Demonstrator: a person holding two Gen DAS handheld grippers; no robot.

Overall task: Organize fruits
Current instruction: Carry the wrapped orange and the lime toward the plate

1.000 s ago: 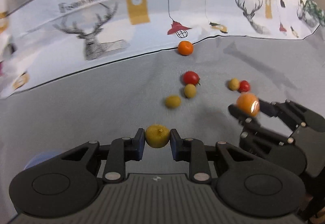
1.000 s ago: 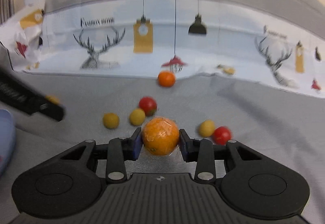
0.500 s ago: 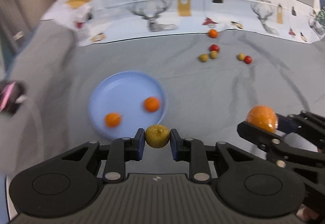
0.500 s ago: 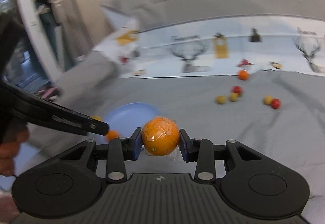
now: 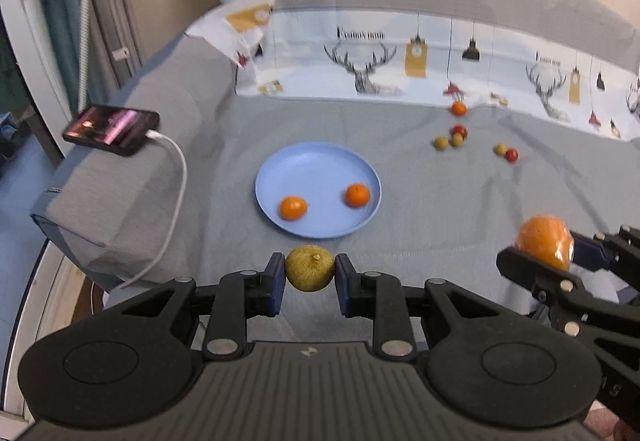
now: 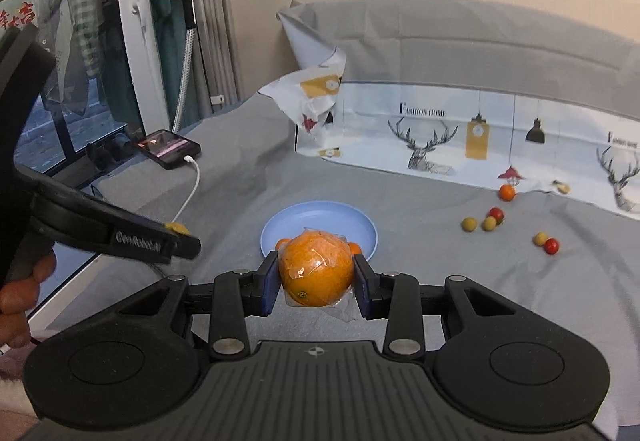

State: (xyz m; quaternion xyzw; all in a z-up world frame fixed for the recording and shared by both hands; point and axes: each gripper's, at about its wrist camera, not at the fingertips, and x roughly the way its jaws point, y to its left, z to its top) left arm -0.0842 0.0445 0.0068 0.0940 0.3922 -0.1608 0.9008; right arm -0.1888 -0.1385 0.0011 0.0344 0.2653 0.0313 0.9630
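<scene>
My left gripper (image 5: 310,273) is shut on a yellow-green citrus fruit (image 5: 310,267) and holds it just in front of the blue plate (image 5: 316,165), which carries two small oranges (image 5: 293,207) (image 5: 357,195). My right gripper (image 6: 316,273) is shut on a large orange wrapped in clear film (image 6: 316,268), held above the near side of the plate (image 6: 320,219). It also shows at the right of the left wrist view (image 5: 544,247). More fruit lies on the grey cloth to the far right: an orange (image 5: 459,108), yellow-green fruits (image 5: 441,143) and red ones (image 5: 511,155).
A phone (image 5: 112,128) on a white charging cable (image 5: 176,177) lies on a raised grey cushion at the left. A printed white cloth (image 5: 420,61) runs along the back. The bed edge and a window (image 6: 80,81) are at the left.
Both grippers have pulled back and left from the loose fruit, each still holding its fruit. The plate, phone and window have come into view; the loose fruits now lie far off.
</scene>
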